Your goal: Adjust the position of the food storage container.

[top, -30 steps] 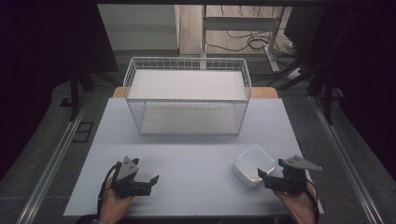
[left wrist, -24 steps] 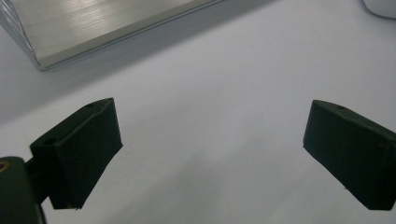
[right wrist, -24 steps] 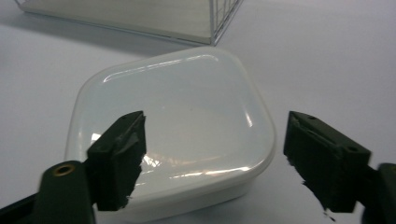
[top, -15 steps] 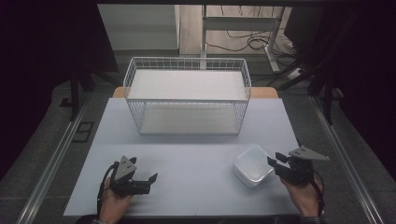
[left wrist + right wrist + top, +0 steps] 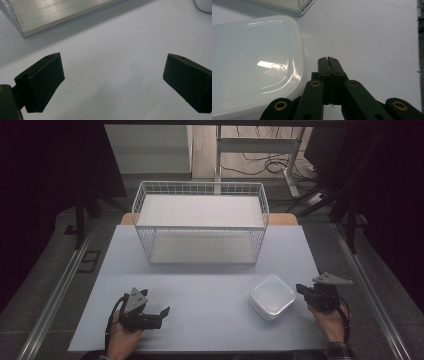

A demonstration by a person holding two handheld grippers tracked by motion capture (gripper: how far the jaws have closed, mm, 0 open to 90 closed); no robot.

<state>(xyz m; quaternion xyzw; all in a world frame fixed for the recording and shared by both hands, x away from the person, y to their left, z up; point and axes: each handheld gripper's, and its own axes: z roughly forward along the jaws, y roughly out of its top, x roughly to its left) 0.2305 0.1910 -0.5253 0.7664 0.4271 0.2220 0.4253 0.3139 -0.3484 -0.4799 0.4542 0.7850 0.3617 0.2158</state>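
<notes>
- White translucent plastic container (image 5: 272,297) with its lid on sits on the table's front right part, turned cornerwise to the table edge; no label or writing can be read on it.
- Just right of it the right gripper (image 5: 301,289) points at the container, close to its right edge, held by the person's right hand (image 5: 327,319). In the right gripper view its jaws are pressed together with nothing between them, and the container (image 5: 252,62) lies just left of them.
- At the front left the left gripper (image 5: 163,312) lies low over the table in the left hand (image 5: 122,336), well apart from the container. In the left gripper view its jaws are spread wide over bare tabletop.
- A white wire basket (image 5: 200,222) stands at the table's (image 5: 200,285) far middle, with a pale flat board across its top.
- Cables (image 5: 260,165) lie on the floor beyond.
</notes>
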